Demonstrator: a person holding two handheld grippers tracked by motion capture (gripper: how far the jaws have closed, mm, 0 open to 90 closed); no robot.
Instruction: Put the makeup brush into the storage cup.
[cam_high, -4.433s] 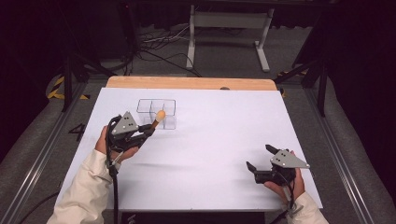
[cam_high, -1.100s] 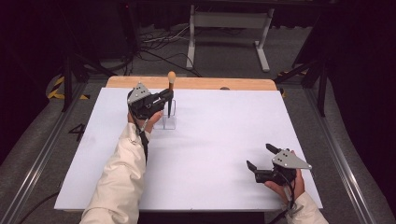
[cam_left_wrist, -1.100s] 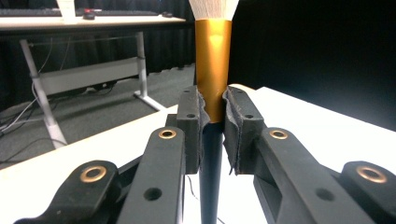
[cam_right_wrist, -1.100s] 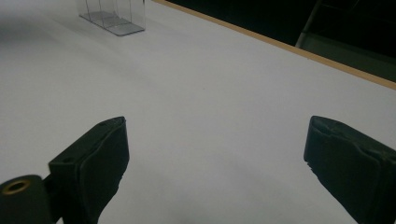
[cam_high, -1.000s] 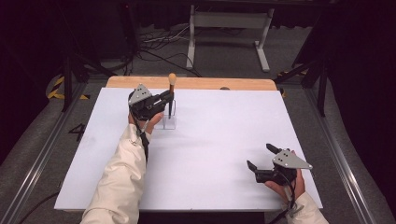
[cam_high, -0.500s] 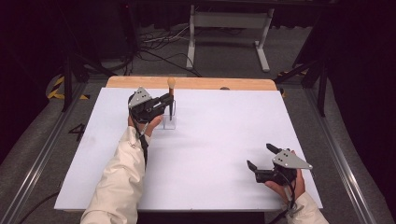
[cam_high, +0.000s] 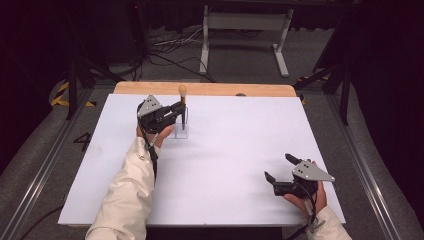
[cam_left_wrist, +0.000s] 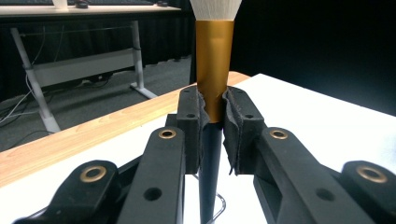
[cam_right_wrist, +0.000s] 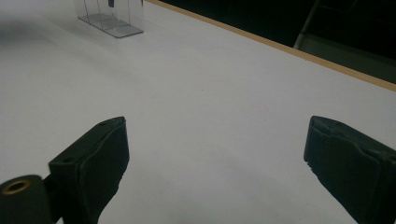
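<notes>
**Brush upright over the clear holder, pinched by the left claw**

The makeup brush (cam_left_wrist: 214, 70) stands vertical, bristles up, its gold ferrule and dark handle pinched between the pads (cam_left_wrist: 194, 116) of the left claw (cam_high: 176, 111), whose jaws are closed tight on it. In the left gripper view the handle runs down toward a thin wire or clear rim at the bottom edge; in the high view the brush's lower end sits in or just above the clear compartment holder (cam_high: 181, 131) near the far side of the white counter (cam_high: 225, 150). Whether the tip has reached the holder's floor cannot be told.

The right claw (cam_high: 280, 170) rests well apart near the counter's near right corner, jaws spread wide and holding nothing; its own view looks across bare counter to the holder (cam_right_wrist: 112, 18) far off.

The likely risk: the holder looks light and nothing steadies it. If the brush goes down off-centre or tilted, the handle could catch a divider wall and push or tip the holder. Letting go before the tip is seated could let the top-heavy brush lean and topple it.
</notes>
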